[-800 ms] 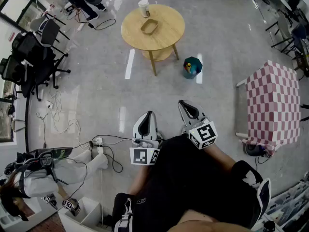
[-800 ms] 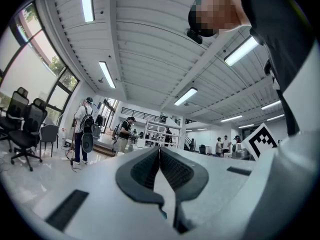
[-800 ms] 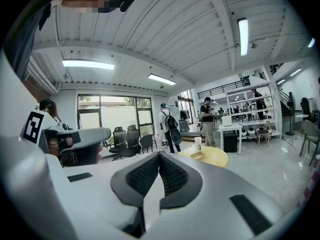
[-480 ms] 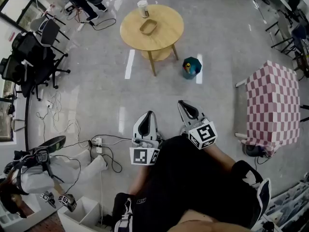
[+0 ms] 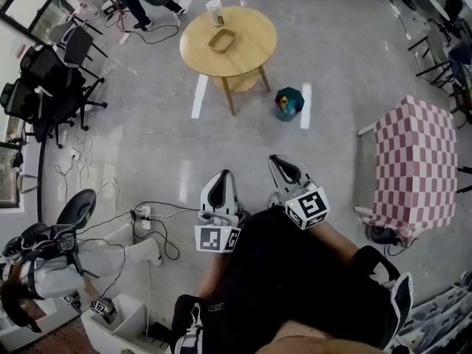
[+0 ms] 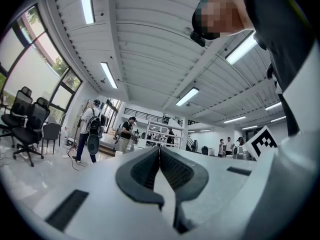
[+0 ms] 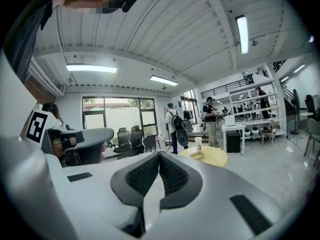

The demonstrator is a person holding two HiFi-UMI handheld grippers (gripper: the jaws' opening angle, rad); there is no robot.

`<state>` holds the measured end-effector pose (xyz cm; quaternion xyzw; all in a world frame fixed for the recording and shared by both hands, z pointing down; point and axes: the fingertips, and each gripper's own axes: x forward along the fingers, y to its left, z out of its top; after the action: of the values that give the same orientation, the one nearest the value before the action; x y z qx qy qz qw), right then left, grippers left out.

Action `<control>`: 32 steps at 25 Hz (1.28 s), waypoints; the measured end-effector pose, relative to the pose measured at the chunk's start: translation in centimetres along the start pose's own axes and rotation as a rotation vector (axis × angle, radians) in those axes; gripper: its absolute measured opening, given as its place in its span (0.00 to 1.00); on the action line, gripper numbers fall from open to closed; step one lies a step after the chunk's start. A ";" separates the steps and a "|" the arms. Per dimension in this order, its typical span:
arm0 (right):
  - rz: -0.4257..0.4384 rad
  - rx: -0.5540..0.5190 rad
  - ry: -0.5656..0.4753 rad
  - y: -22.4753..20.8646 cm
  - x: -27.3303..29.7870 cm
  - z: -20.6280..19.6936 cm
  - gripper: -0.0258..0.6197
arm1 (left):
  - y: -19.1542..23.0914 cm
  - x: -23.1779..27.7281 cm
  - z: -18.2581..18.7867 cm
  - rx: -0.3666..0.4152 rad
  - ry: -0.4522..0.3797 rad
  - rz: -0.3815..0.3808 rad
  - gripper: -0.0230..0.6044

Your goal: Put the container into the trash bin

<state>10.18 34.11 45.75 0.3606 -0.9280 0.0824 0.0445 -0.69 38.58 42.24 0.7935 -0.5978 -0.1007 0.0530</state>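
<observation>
Table [image 5: 247,54] shifted slightly left; left hand-held gripper [image 5: 223,176], right hand-held gripper [image 5: 278,161] closed, empty.

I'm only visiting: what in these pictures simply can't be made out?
Inside of the trash bin: head view, too small; only a fleck of colour shows.
Whether the container on the round table holds anything: too small in head view and right gripper view.
Floor under the person: head view, hidden by their own body.
Table and bin in left gripper view: outside it; the left hand-held gripper faces elsewhere.
</observation>
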 end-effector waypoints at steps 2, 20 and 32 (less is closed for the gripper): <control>0.016 -0.002 0.005 -0.6 -0.8 -0.6 0.08 | -1.1 0.0 -0.4 0.001 -0.005 0.006 0.06; 0.014 -0.001 0.049 -7.8 6.4 -1.6 0.08 | 2.5 9.1 -3.4 -0.046 0.039 0.008 0.06; -0.052 -0.023 0.049 -10.9 23.1 3.0 0.08 | 15.9 21.4 0.6 -0.069 0.005 -0.084 0.06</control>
<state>0.47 10.34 47.37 0.3818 -0.9179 0.0793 0.0735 -10.10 13.58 42.81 0.8160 -0.5598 -0.1215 0.0776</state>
